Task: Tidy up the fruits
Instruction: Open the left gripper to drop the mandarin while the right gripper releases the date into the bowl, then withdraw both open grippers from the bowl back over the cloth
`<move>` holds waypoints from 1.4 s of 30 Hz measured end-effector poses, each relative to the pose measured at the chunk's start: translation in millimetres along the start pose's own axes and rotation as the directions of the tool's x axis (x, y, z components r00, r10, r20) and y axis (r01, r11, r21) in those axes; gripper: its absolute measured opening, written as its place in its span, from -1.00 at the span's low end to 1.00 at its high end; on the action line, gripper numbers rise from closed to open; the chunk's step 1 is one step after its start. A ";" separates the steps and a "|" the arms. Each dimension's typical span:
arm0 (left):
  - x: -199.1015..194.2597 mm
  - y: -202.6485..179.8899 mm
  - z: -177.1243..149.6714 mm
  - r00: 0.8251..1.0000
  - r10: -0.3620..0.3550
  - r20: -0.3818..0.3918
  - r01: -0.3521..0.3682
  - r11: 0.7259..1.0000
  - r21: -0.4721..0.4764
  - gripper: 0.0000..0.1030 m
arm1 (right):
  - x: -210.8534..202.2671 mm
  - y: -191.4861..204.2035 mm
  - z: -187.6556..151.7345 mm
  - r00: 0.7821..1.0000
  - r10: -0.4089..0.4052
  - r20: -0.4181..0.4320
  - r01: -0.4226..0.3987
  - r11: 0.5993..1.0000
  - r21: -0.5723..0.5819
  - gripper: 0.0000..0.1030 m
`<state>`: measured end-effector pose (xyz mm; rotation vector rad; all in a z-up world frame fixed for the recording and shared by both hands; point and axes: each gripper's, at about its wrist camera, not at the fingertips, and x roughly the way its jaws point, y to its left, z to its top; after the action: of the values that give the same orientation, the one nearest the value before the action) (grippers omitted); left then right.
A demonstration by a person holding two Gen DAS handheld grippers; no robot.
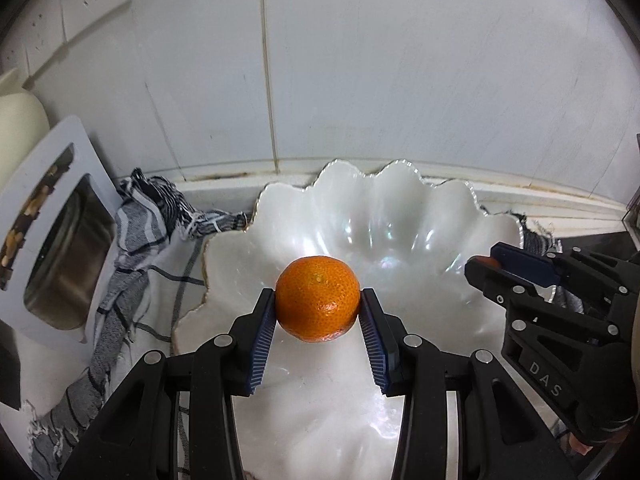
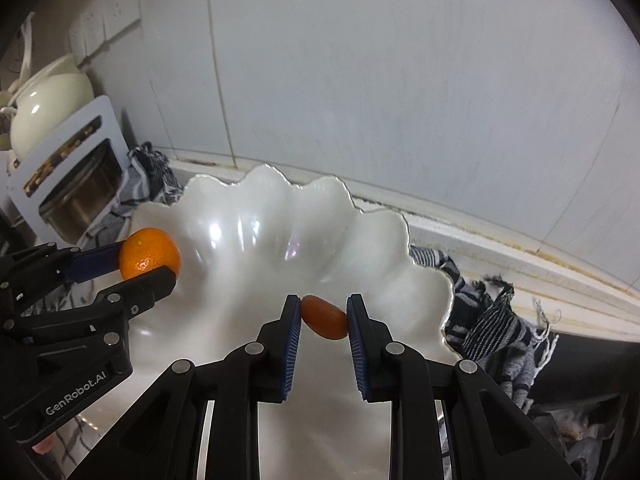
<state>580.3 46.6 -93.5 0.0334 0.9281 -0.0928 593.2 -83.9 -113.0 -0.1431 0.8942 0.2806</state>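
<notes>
Left wrist view shows my left claw (image 1: 319, 307) squeezing a mandarin (image 1: 317, 298) over the white shell bowl (image 1: 400, 216). Only the right wrist view shows my right claw (image 2: 324, 318) pinching a kumquat (image 2: 325, 317), with the cream jug (image 2: 48, 100) at 10 o'clock.

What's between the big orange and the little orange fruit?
Only the bare white bowl, seen in the right wrist view, between the mandarin and the kumquat.

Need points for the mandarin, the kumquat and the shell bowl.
mandarin (image 1: 317, 298): left wrist view, middle of its peel, held in the left claw.
kumquat (image 2: 325, 317): right wrist view, middle of its skin, held in the right claw.
shell bowl (image 1: 404, 200): left wrist view, bare far wall below the scalloped rim.
</notes>
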 end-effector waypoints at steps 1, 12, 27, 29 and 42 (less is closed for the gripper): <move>3.3 -0.8 0.6 1.000 0.003 -0.011 -0.003 1.000 0.005 -0.19 | 2.8 -0.8 -0.4 1.000 0.003 -0.010 -0.003 1.000 0.003 -0.51; 11.6 -5.9 -1.9 0.998 0.045 -0.047 -0.044 0.999 0.031 0.21 | 13.6 -3.0 -4.3 0.999 0.006 -0.049 -0.005 1.000 0.013 -0.24; -83.3 -9.1 -14.1 0.981 0.142 0.131 -0.146 0.989 0.022 0.48 | -64.8 -3.7 -17.8 0.995 -0.002 0.101 0.000 1.000 0.024 -0.19; -99.0 -9.6 -17.4 0.977 0.150 0.154 -0.155 0.988 0.019 0.50 | -79.0 -1.9 -20.4 0.992 0.002 0.128 -0.005 1.000 0.023 -0.19; -181.3 -19.7 -53.6 0.945 0.155 0.288 -0.162 0.987 0.002 0.63 | -162.4 9.4 -51.4 0.965 0.046 0.257 -0.050 0.999 0.012 -0.19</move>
<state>427.7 42.5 19.8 0.1151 0.6301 0.0399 455.7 -116.6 -17.5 -0.0654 0.6429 0.3279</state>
